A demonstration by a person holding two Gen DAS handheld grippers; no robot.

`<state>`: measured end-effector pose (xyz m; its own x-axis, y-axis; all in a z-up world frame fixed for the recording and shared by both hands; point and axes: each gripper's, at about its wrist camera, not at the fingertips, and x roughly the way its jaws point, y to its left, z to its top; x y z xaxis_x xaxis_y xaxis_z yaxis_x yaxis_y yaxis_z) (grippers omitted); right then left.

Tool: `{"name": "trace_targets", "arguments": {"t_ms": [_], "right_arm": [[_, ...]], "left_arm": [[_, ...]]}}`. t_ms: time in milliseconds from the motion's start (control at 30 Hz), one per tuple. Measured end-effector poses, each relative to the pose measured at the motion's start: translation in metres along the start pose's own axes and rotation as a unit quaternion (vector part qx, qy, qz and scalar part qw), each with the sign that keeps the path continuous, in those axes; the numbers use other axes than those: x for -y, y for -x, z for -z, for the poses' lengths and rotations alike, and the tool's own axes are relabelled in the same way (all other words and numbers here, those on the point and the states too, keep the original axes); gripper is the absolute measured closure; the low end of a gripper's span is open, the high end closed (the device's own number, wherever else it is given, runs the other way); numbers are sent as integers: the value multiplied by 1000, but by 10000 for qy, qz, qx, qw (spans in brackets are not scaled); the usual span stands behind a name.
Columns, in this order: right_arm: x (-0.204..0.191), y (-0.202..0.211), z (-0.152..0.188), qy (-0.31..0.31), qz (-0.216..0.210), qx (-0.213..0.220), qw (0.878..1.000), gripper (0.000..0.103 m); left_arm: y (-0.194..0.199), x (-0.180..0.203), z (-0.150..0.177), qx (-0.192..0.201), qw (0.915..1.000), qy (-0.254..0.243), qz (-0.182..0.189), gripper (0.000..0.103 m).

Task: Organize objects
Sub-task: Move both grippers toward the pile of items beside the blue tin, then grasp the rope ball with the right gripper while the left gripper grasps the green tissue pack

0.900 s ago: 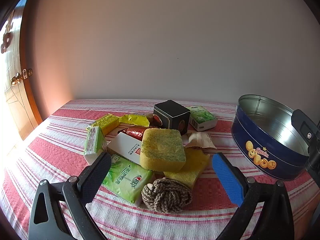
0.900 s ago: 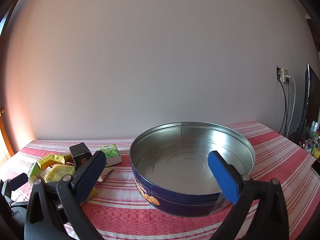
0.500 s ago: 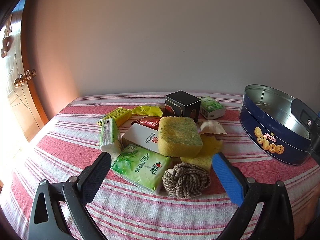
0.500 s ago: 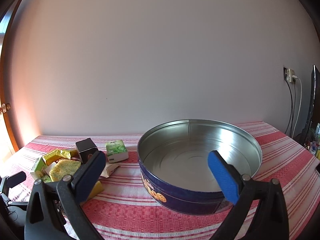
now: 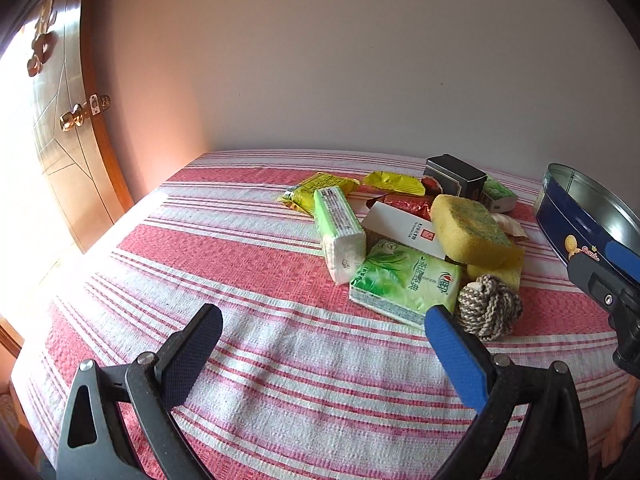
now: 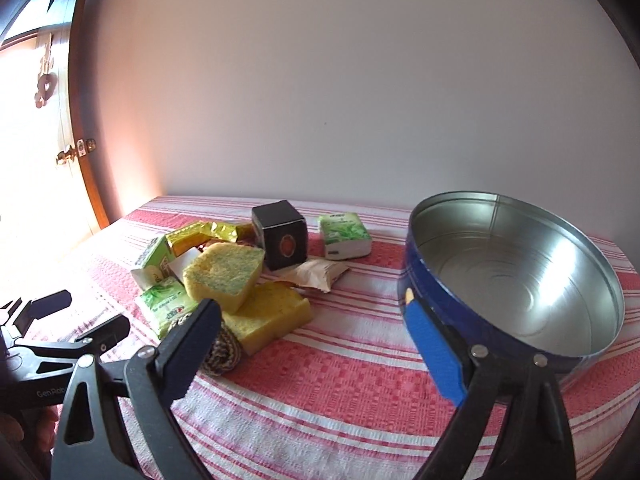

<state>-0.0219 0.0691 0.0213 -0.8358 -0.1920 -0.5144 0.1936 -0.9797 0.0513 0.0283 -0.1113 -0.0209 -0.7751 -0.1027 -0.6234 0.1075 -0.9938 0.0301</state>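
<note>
1. A pile of small goods lies on the red-and-white striped tablecloth [image 5: 248,264], left of the round blue cookie tin [image 6: 516,280], which stands upright, mouth up, apart from the pile.
2. The long green tissue pack [image 5: 339,232] lies with its long axis running away from the left camera, white end toward it.
3. The flat green tissue pack [image 5: 406,280] lies just beside it, tilted against the white carton [image 5: 404,228], whose long axis runs diagonally.
4. The yellow sponge [image 5: 470,230] rests green face up atop the pile; a second sponge [image 6: 268,316] lies beneath it.
5. The rope knot [image 5: 490,306] sits at the pile's near edge, touching the flat pack.
6. The black box [image 6: 282,240] stands upright behind.
7. The left gripper [image 5: 320,352] is spread wide over bare cloth, holding nothing.
8. The right gripper [image 6: 316,352] is likewise spread wide and holds nothing; its blue finger overlaps the tin's wall in view, though contact cannot be told.
</note>
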Motion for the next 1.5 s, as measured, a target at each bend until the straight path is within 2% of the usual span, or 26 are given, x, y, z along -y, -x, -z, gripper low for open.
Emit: {"name": "trace_targets", "arguments": {"t_ms": [167, 267, 300, 400, 467, 533, 600, 700, 767, 833, 900, 1067, 1133, 1167, 1200, 1367, 1500], "right_arm": [[-34, -26, 1, 221, -588, -543, 9965, 10], [-50, -54, 4, 259, -728, -1248, 9892, 25], [-53, -64, 6, 203, -819, -1462, 9856, 34], [-55, -79, 7, 20, -778, -1674, 9828, 30], [-53, -79, 6, -45, -857, -1656, 9825, 33], [-49, -75, 8, -7, -922, -1666, 9817, 43], [-44, -68, 8, -33, -1013, -1692, 9804, 47], [-34, -51, 6, -103, -1247, -1569, 9797, 48], [-24, -35, 3, -36, -1419, -1264, 9818, 48], [-16, -18, -2, 145, -1147, -814, 9900, 48], [-6, -9, -5, 189, -927, -566, 9939, 48], [18, -10, -10, -281, -1079, -648, 9917, 48], [22, -5, -14, -375, -1077, -564, 9919, 48], [23, -3, -16, -393, -1060, -511, 9923, 47], [22, -1, -17, -391, -1035, -469, 9928, 47], [13, 4, -17, -212, -874, -387, 9952, 47], [10, 14, -18, -159, -718, -141, 9972, 47]], "left_arm": [[-5, -23, 0, -90, 9996, 248, -46, 1], [-5, -28, 2, -115, 9996, 212, -133, 1], [-5, -28, 2, -127, 9996, 207, -124, 1], [-7, -27, 1, -191, 9996, 214, -54, 1], [-9, -22, -1, -266, 9994, 197, 58, 1], [-10, -14, -3, -308, 9993, 128, 191, 1], [-10, -5, -6, -293, 9993, 35, 247, 1], [-12, 8, -11, -311, 9987, -81, 394, 1], [-16, 19, -15, -359, 9977, -93, 559, 1], [-25, 32, -20, -432, 9964, -152, 713, 1], [-37, 43, -24, -556, 9956, -283, 703, 1], [-68, 52, -27, -1035, 9909, -89, 857, 1], [-78, 53, -25, -1206, 9893, -43, 818, 5], [-76, 54, -26, -1117, 9905, -72, 799, 8], [-75, 55, -27, -1084, 9910, -58, 785, 15], [-74, 55, -26, -1057, 9913, 25, 787, 17], [-58, 47, -17, -966, 9915, 202, 848, 17]]}}
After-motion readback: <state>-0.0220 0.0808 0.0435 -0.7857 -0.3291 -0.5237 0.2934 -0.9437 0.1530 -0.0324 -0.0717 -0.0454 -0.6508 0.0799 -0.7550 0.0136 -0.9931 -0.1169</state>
